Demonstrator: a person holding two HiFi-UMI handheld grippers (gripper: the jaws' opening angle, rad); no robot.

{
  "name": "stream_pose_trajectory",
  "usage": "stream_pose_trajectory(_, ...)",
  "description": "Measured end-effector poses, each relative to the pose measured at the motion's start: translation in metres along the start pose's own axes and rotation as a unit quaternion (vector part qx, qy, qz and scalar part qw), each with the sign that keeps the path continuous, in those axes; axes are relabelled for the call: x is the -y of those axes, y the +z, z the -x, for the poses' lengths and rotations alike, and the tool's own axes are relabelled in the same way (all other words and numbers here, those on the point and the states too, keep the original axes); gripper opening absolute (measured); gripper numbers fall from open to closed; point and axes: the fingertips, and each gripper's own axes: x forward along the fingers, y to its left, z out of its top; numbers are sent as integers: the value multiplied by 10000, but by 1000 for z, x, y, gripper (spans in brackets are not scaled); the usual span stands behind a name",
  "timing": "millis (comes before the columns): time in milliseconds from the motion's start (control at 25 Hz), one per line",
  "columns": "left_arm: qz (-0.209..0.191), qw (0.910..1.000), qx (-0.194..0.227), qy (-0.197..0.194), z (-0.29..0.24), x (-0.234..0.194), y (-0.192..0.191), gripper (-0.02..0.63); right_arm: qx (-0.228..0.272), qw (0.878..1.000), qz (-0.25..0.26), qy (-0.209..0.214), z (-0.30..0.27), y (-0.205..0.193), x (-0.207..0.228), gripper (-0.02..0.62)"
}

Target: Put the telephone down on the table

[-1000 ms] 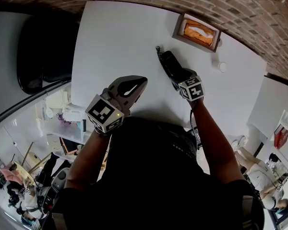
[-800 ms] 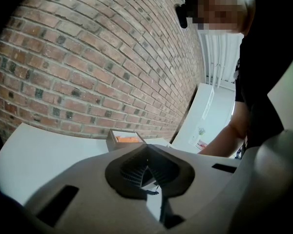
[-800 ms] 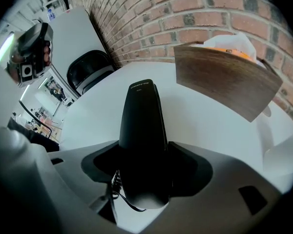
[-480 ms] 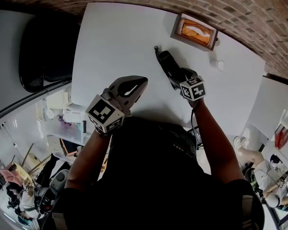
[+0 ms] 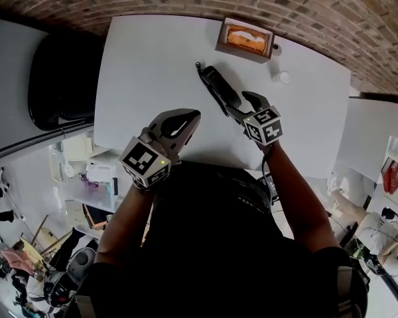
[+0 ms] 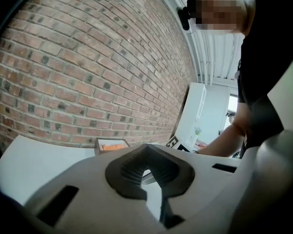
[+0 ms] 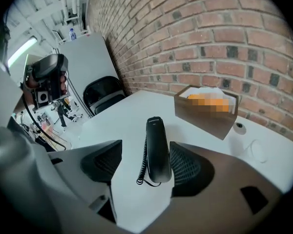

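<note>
The black telephone handset (image 5: 215, 87) lies flat on the white table (image 5: 146, 65), its coiled cord at the far end. In the right gripper view the handset (image 7: 156, 150) rests on the table (image 7: 127, 118) between the jaws, close to the right-hand pad (image 7: 186, 168) and apart from the other. My right gripper (image 5: 243, 108) (image 7: 144, 168) is open, just behind the handset's near end. My left gripper (image 5: 184, 119) (image 6: 146, 173) is shut on nothing and hangs over the table's near edge, left of the handset.
A wooden box (image 5: 245, 38) (image 7: 207, 108) (image 6: 110, 144) with something orange in it stands at the table's far edge, against the brick wall. A small white round thing (image 5: 284, 77) lies beside it. A black chair (image 5: 53, 78) stands left of the table.
My right gripper was shut on the handset; its jaws have now spread and the handset lies on the table. The left gripper has barely moved.
</note>
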Motion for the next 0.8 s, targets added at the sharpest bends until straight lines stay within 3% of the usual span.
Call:
stream_pose_trajectory(280,-247,9996,130,-15,0,56,5,8,660,9975,237,29,67,22,-29,285)
stream_pose_trajectory(720,-540,9985,124,-23,9,99,6,8,912,9953,308,-51,119,18,-42,281)
stream_pose_trajectory(800,-535,9985,92,-10,14,103,5,8,974,9946,361,-36,126,18,-51,232)
